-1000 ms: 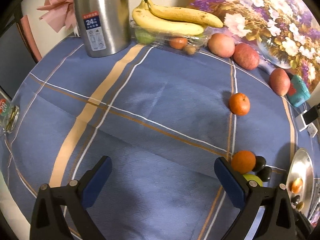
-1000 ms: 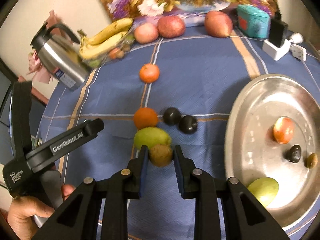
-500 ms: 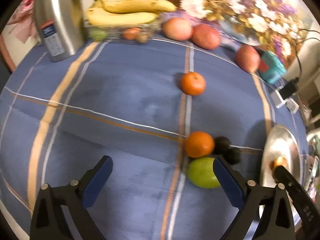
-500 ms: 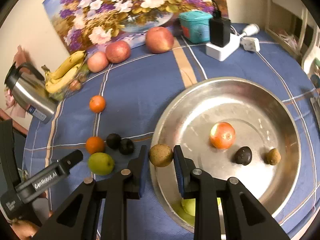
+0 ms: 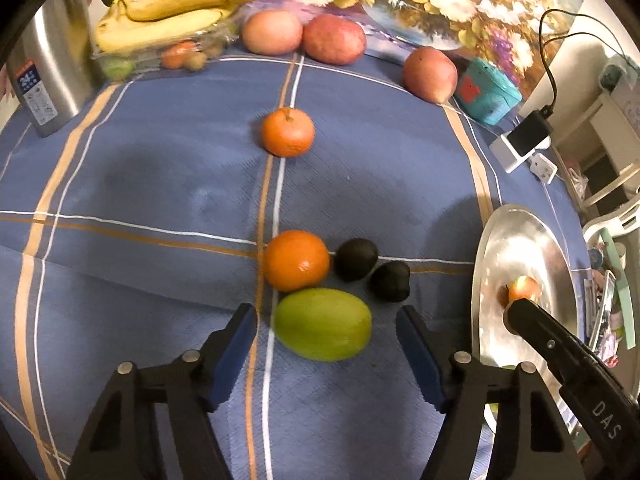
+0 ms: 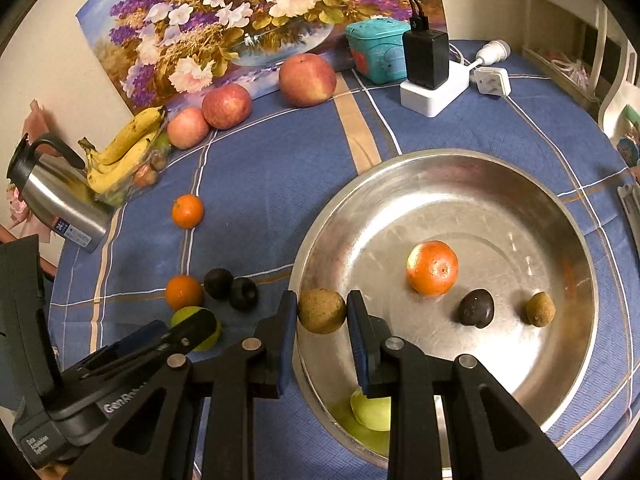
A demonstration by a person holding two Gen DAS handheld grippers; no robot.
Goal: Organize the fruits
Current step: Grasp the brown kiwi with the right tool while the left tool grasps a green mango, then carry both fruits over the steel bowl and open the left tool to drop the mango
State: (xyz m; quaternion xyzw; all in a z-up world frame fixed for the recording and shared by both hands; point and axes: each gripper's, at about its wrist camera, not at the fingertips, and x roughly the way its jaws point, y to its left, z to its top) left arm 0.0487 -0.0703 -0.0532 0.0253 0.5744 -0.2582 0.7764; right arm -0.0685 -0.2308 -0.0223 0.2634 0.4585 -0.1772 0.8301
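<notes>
Already inside the round stainless-steel basin [image 6: 560, 216] lie a ripe orange tangerine [image 6: 432, 267], a dark wrinkled passion fruit [image 6: 476, 308], a small brown kiwi [image 6: 540, 309] and, at the near rim, a pale green mango [image 6: 372, 410] half hidden behind a black finger. Just over the basin's left rim the right gripper [image 6: 322, 312] pinches a second brown fuzzy kiwi [image 6: 321, 311] between its blue pads, both pressed on its sides.

On the blue plaid tablecloth [image 5: 160, 184] left of the basin sits a cluster: a large green mango [image 5: 323, 323], an orange tangerine [image 5: 297, 261] touching it, and two dark round fruits [image 5: 356, 259] just beside. The left gripper [image 5: 326, 330] straddles that large green mango; its jaws have just been closing, with the fruit between them, yet a gap shows on each side and the pads do not touch it.

Only the left wrist view shows this gap; the right wrist view sees the left gripper from the side, covering part of the mango. The basin's full contents appear only in the right wrist view; the left shows just its rim and one reddish fruit.

Farther back rest a lone tangerine [image 5: 287, 132], three red apples [image 6: 307, 79], yellow bananas [image 5: 176, 12] on a clear tray and a steel thermos jug [image 6: 56, 196].
</notes>
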